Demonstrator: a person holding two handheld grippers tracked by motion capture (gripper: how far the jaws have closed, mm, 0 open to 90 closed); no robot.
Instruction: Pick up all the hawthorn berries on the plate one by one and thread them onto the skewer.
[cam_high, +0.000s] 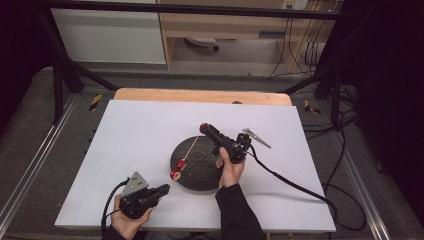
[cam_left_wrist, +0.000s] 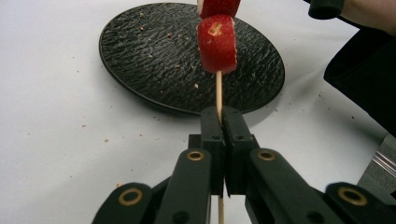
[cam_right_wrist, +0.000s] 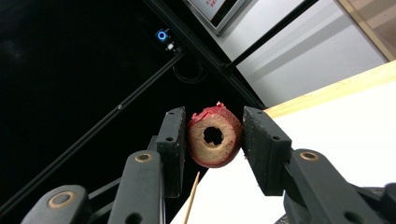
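In the high view the left gripper (cam_high: 162, 189) sits at the lower left of the frame, held in the person's left hand (cam_high: 129, 216) just in front of the near edge of the white tabletop (cam_high: 140, 130). Its jaws are pressed together on the lower end of a thin wooden skewer (cam_high: 188, 151), which slants up and to the right across the round black plate (cam_high: 200, 170) at the centre of the frame. Two red fruit pieces (cam_high: 177, 170) are threaded on the skewer over the plate's left rim.

The left gripper view shows the same grip from close by: the two black jaws meet at the lower middle of the frame with the skewer (cam_left_wrist: 218, 95) pinched between them, and a red fruit piece (cam_left_wrist: 217, 43) sits on the stick at the top centre, with the plate (cam_left_wrist: 154, 56) lying behind it on the tabletop.

The right gripper (cam_high: 205, 128) lies right of centre in the high view, held in the right hand (cam_high: 231, 170) and pointing toward the upper left, a red ring slice (cam_high: 204, 128) at its tip above the plate's far edge. In the right gripper view the jaws pinch this ring slice (cam_right_wrist: 215, 136) from both sides at the centre of the frame, its round hole facing the camera. The tip of the skewer (cam_right_wrist: 192, 198) shows at the bottom centre, below the slice and apart from it.
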